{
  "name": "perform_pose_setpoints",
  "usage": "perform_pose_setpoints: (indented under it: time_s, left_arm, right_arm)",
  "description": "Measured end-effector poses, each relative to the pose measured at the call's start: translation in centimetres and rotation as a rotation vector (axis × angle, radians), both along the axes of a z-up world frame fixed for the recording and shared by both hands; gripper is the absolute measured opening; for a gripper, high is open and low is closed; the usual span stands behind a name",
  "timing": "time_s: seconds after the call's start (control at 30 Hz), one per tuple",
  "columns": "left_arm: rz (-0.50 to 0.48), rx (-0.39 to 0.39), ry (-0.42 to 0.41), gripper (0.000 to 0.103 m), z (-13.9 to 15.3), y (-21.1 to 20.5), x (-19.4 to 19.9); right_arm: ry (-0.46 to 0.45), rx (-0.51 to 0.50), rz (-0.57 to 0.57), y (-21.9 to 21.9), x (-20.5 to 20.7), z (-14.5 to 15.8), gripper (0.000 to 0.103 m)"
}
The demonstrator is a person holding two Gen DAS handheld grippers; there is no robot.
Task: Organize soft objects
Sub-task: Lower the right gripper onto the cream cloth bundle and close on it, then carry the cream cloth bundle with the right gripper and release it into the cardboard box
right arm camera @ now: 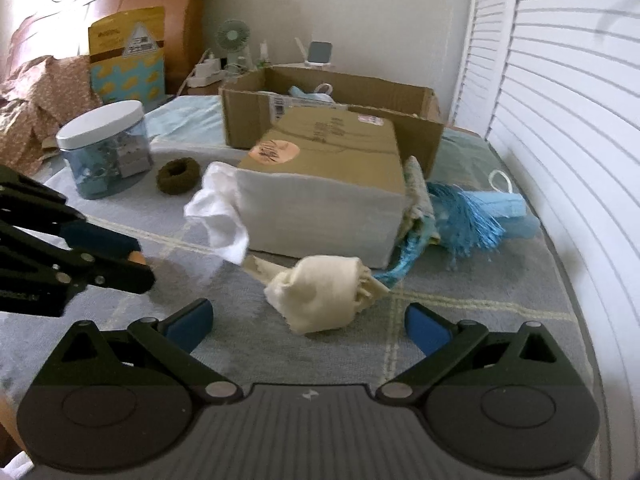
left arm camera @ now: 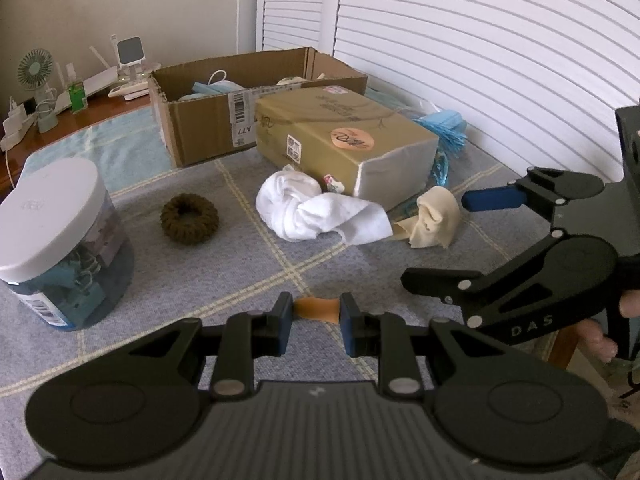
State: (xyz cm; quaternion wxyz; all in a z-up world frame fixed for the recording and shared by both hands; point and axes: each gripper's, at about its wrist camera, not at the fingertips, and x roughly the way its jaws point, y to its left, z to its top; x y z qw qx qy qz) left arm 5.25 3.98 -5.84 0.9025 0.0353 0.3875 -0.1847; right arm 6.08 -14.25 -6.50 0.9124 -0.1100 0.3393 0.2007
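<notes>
My left gripper (left arm camera: 315, 316) is shut on a small tan-orange soft piece (left arm camera: 316, 309), held low over the grey checked cloth. My right gripper (right arm camera: 308, 322) is open and empty, its fingers either side of a cream cloth bundle (right arm camera: 320, 294), just short of it; that bundle also shows in the left wrist view (left arm camera: 434, 216). A white sock (left arm camera: 316, 212) lies against a beige wrapped box (left arm camera: 344, 140). A brown knitted scrunchie (left arm camera: 189, 219) lies to its left. Blue tasselled fabric and blue masks (right arm camera: 472, 216) lie right of the box.
An open cardboard box (left arm camera: 208, 124) with masks inside stands behind the beige box. A clear jar with a white lid (left arm camera: 60, 240) stands at the left. White shutters (left arm camera: 480, 60) close off the right side. A fan and chargers sit on a back shelf.
</notes>
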Motion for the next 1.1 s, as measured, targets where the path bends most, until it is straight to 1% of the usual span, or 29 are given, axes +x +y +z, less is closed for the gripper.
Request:
perform_pose_setpoints:
  time_s: [0.07, 0.17, 0.23, 0.27, 0.33, 0.5, 0.57, 0.73, 0.83, 1.0, 1.1]
  left_arm:
    - [0.001, 0.0, 0.002, 0.023, 0.0, 0.0, 0.0]
    - [0.001, 0.002, 0.002, 0.023, -0.1, 0.0, 0.1]
    - [0.001, 0.003, 0.001, 0.023, -0.1, 0.1, 0.1]
    - [0.0, 0.004, 0.001, 0.023, -0.1, 0.1, 0.1]
    - [-0.003, 0.007, 0.001, 0.023, -0.1, 0.1, 0.1]
    - [-0.011, 0.014, 0.007, 0.023, 0.0, 0.1, 0.2]
    - [-0.017, 0.019, 0.015, 0.023, 0.1, 0.1, 0.3]
    - [-0.037, 0.027, 0.013, 0.023, 0.9, 0.3, 0.1]
    - [-0.05, 0.029, 0.006, 0.023, 1.4, 0.5, -0.1]
    - [-0.07, 0.043, -0.008, 0.023, 2.0, 0.6, -0.5]
    - [-0.079, 0.045, -0.016, 0.023, 2.4, 0.6, -0.8]
  right_arm:
    - [-0.001, 0.003, 0.009, 0.2, 0.1, 0.2, 0.103]
    - [-0.003, 0.005, 0.011, 0.4, 0.4, 0.3, 0.099]
    - [-0.005, -0.007, -0.001, 0.6, 0.7, 0.4, 0.091]
    - [0.002, -0.01, 0.0, 0.6, 0.9, 0.4, 0.084]
    - [0.01, -0.014, -0.008, 0.6, 1.2, 0.3, 0.078]
    - [0.02, -0.016, -0.01, 0.5, 1.1, 0.6, 0.058]
    - [0.021, -0.022, -0.006, 0.6, 1.0, 0.8, 0.054]
    - [0.031, -0.018, 0.015, 0.4, 0.7, 1.8, 0.051]
    - [0.027, -0.017, 0.031, 0.3, 0.3, 2.8, 0.05]
    - [0.039, 0.011, 0.069, -0.3, -0.3, 5.1, 0.05]
    - [0.03, 0.021, 0.091, -0.5, -0.3, 7.0, 0.05]
